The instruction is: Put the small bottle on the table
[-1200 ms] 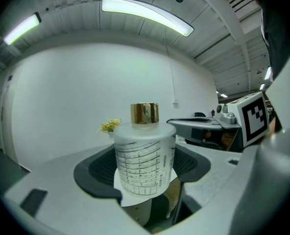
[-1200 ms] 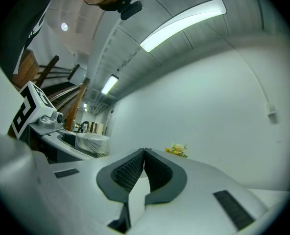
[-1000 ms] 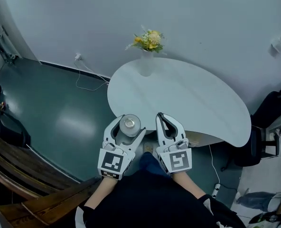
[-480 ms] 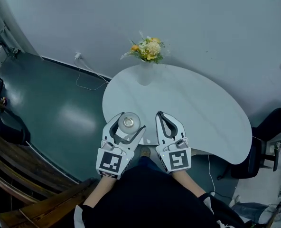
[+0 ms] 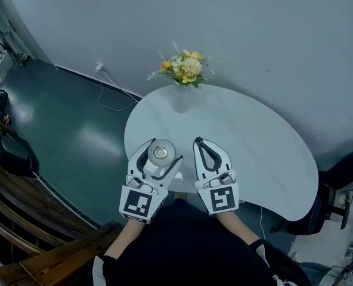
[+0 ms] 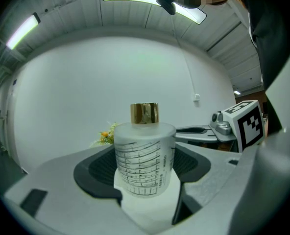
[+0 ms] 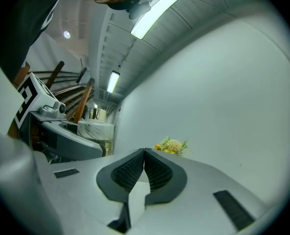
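A: Head view?
B: The left gripper (image 5: pixel 164 149) holds the small bottle (image 5: pixel 161 154) over the white surface's (image 5: pixel 248 136) near edge, with the right gripper (image 5: pixel 199 143) beside it.
A: Left gripper view?
B: Its fingers (image 6: pixel 98 173) clamp the upright bottle.
A: Right gripper view?
B: Fingers pressed together.

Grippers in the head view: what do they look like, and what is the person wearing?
The left gripper and right gripper are light grey with curved jaws, black ribbed pads, and each has a white cube carrying black square markers. The person wears a black top.
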Motion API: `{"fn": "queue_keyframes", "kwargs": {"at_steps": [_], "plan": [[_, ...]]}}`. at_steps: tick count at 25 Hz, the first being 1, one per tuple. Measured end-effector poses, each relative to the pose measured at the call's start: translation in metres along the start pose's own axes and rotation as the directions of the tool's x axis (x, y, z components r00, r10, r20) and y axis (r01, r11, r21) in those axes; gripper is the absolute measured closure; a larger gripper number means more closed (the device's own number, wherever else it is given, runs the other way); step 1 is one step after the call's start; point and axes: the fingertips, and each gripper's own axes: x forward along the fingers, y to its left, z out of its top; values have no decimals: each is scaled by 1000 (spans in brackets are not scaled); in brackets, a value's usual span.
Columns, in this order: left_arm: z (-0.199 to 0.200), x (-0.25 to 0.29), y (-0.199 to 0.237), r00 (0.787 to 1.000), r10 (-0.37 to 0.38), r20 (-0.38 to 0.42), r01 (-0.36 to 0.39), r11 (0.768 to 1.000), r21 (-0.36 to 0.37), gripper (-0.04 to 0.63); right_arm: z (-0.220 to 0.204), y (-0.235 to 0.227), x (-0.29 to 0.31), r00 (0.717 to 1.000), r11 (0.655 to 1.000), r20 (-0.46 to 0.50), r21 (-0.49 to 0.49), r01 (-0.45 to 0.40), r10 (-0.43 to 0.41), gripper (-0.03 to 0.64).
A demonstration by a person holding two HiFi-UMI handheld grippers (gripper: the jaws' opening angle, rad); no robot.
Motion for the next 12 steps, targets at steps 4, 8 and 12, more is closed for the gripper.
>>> {"fn": "queue_keyframes", "kwargs": {"at_steps": [4, 8, 12], "plan": [[-4, 12, 3, 1000, -4, -8, 4, 1000, 13, 262, -5, -3, 8, 1000, 1000, 1, 10, -10, 10, 594], [-9, 22, 7, 1000, -12, -16, 12, 1000, 11, 262, -11, -4, 15, 1000, 1000, -14, 17, -14, 14, 594], [-10, 31, 16, 1000, -26, -10, 26, 1000, 17, 262, -15, -6, 25, 1000, 1000, -31, 23, -4, 4, 594]]}}
